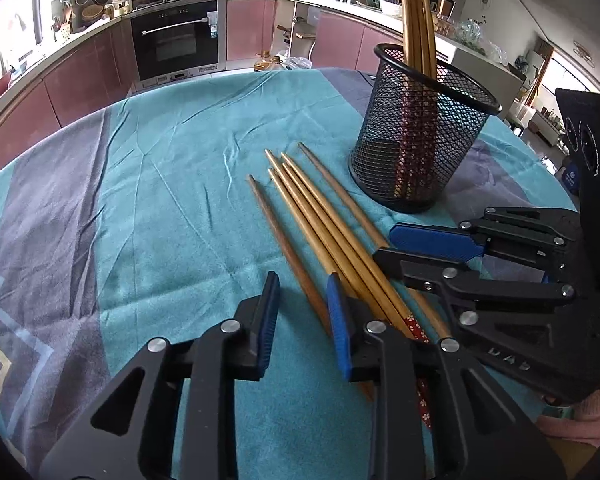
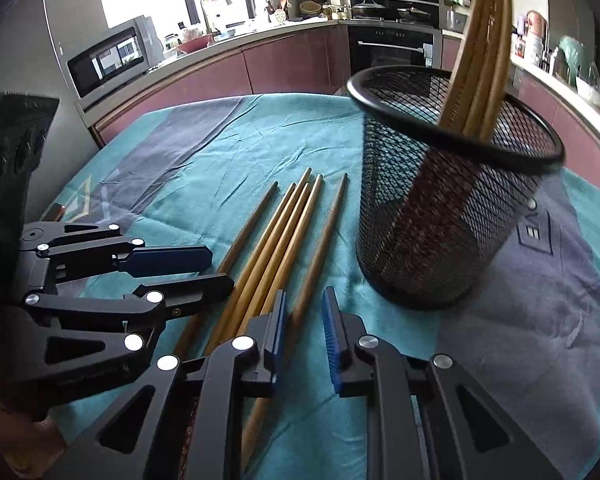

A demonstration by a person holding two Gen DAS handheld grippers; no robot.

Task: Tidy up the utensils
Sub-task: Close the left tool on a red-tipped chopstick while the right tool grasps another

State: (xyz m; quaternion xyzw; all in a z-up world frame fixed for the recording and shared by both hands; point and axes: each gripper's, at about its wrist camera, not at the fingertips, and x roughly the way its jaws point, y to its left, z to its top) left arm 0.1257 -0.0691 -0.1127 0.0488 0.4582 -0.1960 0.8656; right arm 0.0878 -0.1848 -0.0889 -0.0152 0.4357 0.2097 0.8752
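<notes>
Mesh holder stands upright ahead-right on the teal cloth, loose chopsticks lie flat pointing away from me, my right gripper straddles the rightmost stick, left gripper straddles the leftmost, both part-closed, neither visibly pinching

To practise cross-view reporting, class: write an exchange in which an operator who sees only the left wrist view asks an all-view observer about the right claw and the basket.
Operator: Is a chopstick in the right claw?
Observer: The chopstick nearest the basket runs between its pads, not pinched; a gap shows.
Operator: Anything on the basket's far side?
Observer: A square emblem on the cloth, in its grey band.
</notes>
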